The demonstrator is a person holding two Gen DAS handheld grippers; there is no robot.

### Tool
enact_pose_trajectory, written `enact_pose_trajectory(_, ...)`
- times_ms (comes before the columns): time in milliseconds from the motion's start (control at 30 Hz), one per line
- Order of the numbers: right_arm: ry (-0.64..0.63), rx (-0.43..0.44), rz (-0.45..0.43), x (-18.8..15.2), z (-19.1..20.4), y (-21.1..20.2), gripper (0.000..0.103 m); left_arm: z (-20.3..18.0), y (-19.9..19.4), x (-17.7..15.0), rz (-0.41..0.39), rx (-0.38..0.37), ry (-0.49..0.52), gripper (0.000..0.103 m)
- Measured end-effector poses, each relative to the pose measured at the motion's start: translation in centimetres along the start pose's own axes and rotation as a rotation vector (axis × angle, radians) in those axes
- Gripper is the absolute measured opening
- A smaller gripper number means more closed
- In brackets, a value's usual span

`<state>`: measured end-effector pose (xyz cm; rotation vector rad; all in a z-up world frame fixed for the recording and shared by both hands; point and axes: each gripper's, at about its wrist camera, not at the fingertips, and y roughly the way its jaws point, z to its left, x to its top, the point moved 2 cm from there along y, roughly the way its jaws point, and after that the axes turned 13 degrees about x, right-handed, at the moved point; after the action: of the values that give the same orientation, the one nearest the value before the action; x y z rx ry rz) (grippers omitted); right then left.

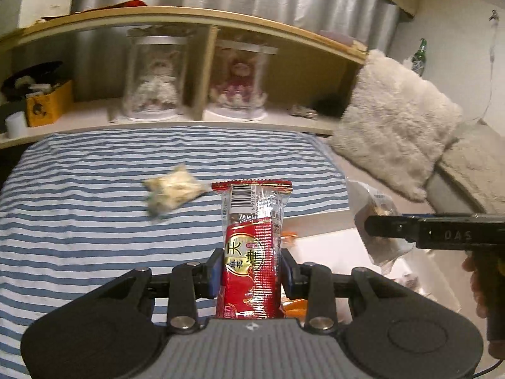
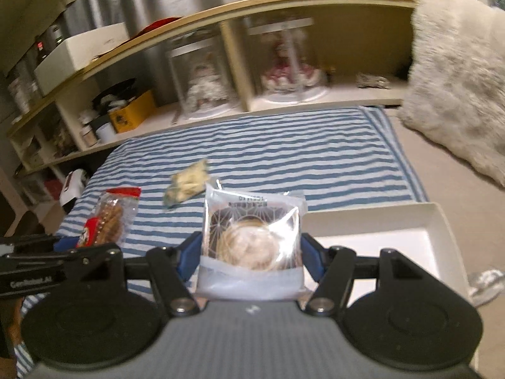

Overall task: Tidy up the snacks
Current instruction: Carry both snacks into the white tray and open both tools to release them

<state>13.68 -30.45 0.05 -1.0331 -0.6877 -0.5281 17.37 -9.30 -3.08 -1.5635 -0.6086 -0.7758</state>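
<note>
A: Left gripper [image 1: 251, 273] — state?
B: Clamped on a red snack packet [image 1: 252, 246], held upright above the striped blanket [image 1: 79, 221].
A: Right gripper [image 2: 251, 252]?
B: Closed on a clear-wrapped round pastry [image 2: 252, 240], held just left of the white box [image 2: 394, 221].
A: Anything loose?
B: One pale snack bag [image 1: 172, 192] lies on the blanket, beyond both grippers — blurred, contents unclear.
</note>
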Motion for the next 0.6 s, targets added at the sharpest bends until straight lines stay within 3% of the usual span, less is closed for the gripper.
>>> enact_pose_trajectory(333,0.077,-0.082,-0.022,-1.1,-6.0,-1.2,0.071,-6.4,2.8,0.2,0.012,-0.073,0.034,0.039)
enact_pose_trajectory(600,0.053,-0.195,0.009,-1.9,-9.6,-1.3,0.071,-11.3,6.5,-0.1,0.06,-0.138,0.038,0.039)
